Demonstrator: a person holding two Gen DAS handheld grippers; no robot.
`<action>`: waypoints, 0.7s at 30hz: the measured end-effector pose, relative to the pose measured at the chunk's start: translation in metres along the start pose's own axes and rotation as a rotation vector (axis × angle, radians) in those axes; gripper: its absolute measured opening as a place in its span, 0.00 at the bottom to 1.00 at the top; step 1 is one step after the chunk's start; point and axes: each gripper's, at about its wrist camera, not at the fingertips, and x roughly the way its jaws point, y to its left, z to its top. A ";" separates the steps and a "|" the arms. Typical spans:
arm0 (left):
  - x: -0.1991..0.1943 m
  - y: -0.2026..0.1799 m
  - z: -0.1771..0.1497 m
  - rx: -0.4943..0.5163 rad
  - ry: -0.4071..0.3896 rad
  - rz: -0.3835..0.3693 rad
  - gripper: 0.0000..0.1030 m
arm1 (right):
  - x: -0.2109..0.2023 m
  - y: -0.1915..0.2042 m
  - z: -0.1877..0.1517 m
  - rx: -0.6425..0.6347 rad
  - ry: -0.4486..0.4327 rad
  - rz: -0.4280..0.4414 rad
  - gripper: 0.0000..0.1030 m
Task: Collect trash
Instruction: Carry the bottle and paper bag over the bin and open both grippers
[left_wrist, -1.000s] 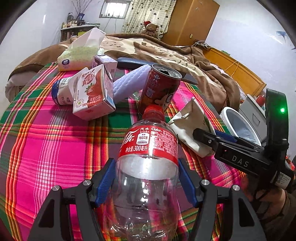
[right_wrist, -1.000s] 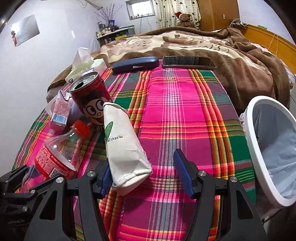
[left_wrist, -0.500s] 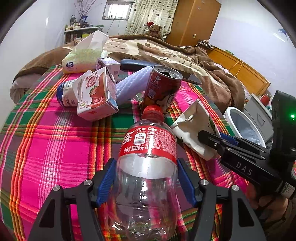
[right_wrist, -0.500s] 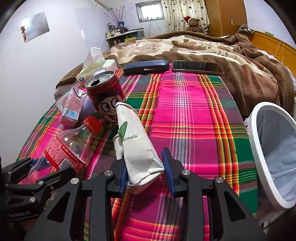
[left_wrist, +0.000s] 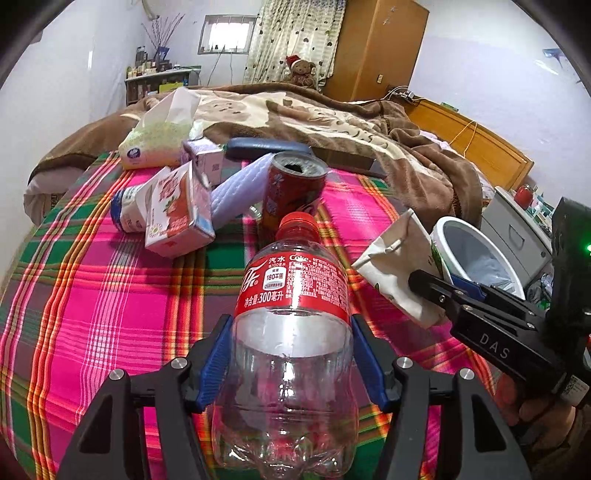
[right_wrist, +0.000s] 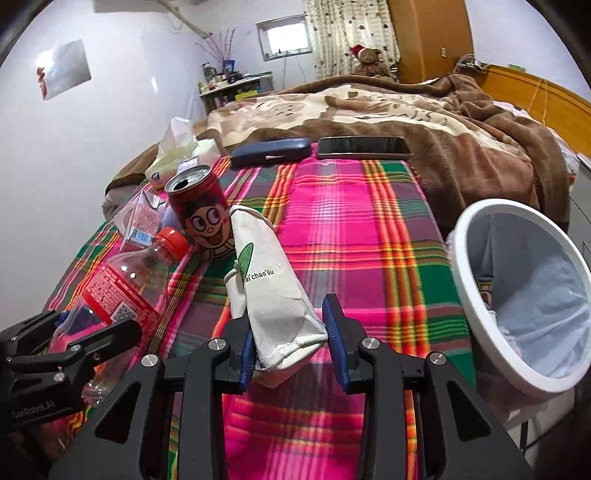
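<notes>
left wrist view: left gripper (left_wrist: 291, 360) clamped on a clear plastic bottle (left_wrist: 291, 332), blue pads pressed to either side of its body just below the red label, red cap pointing away from the camera, bottle raised off the plaid blanket (left_wrist: 92, 295); to the right in this view, right gripper (left_wrist: 430, 284) grasping a white paper bag (left_wrist: 395, 266), the bag's free end tilted up and to the left, clear of the blanket; right wrist view: right gripper (right_wrist: 291, 339), whose jaws have just been closing on the bag, now pinching the lower end of the white paper bag (right_wrist: 269, 291) between its blue pads; left gripper (right_wrist: 92, 332) at lower left, with the clear plastic bottle (right_wrist: 122, 288) in it; beyond the grippers, a red drink can (left_wrist: 291, 192) standing upright with its top open, directly behind the bottle cap; further left, a pink and white carton (left_wrist: 177, 214) and other packages lying on the blanket, near a tissue pack (left_wrist: 159, 144); at the blanket's far edge, a dark blue case (right_wrist: 271, 151) and a phone (right_wrist: 364, 147) lying side by side; a brown bedcover (right_wrist: 424, 122) behind them; to the right, off the bed's edge, a white waste bin (right_wrist: 480, 295) lined with a pale bag.
</notes>
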 end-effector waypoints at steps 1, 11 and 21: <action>-0.001 -0.002 0.000 0.001 -0.004 -0.001 0.61 | -0.002 -0.001 0.000 0.003 -0.003 -0.002 0.34; -0.007 -0.045 0.015 0.053 -0.040 -0.039 0.61 | -0.028 -0.034 0.002 0.065 -0.066 -0.049 0.34; 0.003 -0.107 0.032 0.126 -0.043 -0.117 0.61 | -0.052 -0.079 0.005 0.141 -0.118 -0.131 0.34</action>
